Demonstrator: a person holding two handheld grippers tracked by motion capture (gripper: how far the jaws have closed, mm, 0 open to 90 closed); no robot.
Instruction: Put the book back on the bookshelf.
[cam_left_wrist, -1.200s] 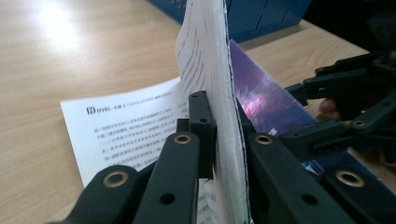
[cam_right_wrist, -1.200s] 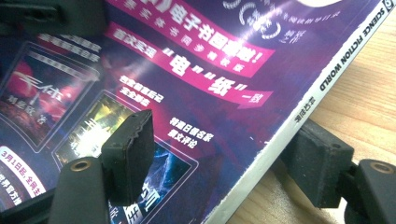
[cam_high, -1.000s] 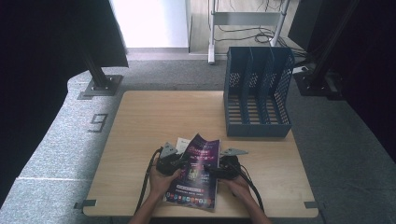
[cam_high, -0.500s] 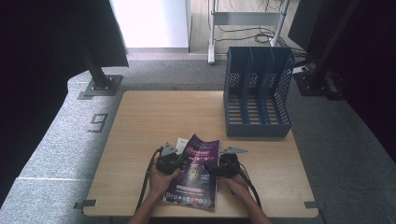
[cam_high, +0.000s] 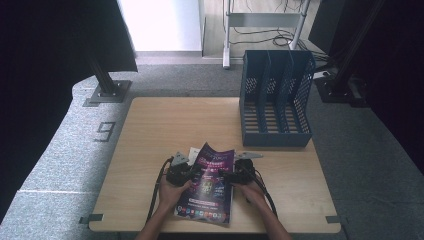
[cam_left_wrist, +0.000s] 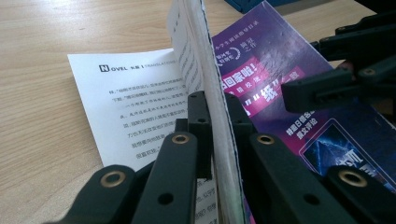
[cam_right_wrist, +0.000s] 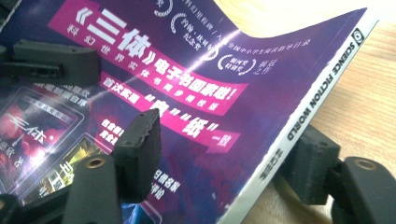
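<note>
Left gripper (cam_left_wrist: 212, 140) clenched on the magazine's (cam_high: 210, 182) page edge, lifting it off the desk (cam_high: 165, 125). Magazine (purple cover) at the near edge, between both. Right gripper (cam_right_wrist: 224, 154) just closing astride the spine, pads not yet pressing.

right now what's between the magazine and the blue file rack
Only bare table: the high view shows a light wood strip between the magazine and the blue file rack, with nothing lying on it.

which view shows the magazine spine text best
The right gripper view: the magazine spine reads SCIENCE FICTION WORLD up close. The left gripper view shows its page edges and an inside page; the high view shows its whole purple cover, too small to read.
</note>
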